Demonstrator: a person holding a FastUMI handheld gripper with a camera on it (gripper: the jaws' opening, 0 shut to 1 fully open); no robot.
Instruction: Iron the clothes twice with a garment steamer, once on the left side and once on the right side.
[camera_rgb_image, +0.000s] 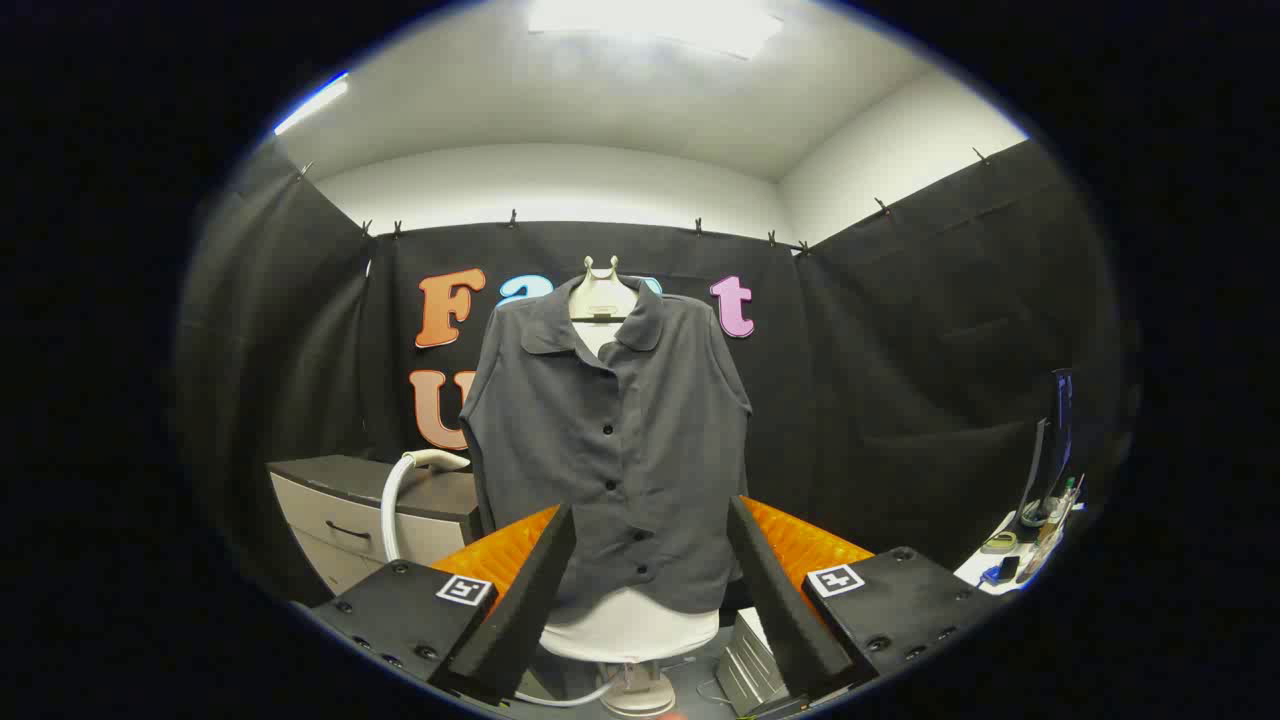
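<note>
Off to the left beyond my open, empty gripper (650, 570), the steamer (425, 462) lies on the cabinet (340, 500), shirt (610, 440) hanging straight ahead.

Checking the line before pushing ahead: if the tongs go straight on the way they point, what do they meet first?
Likely the lower front of the grey shirt on the dummy, seen between the open tongs; how far off is unclear.

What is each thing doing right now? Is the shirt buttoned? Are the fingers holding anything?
Gripper: fingers open, holding nothing.
Grey shirt: buttoned, hanging on a mannequin beyond the fingers.
Mannequin: upright on its stand.
Steamer hose: resting on the cabinet, untouched.
Cabinet: drawers closed.
</note>
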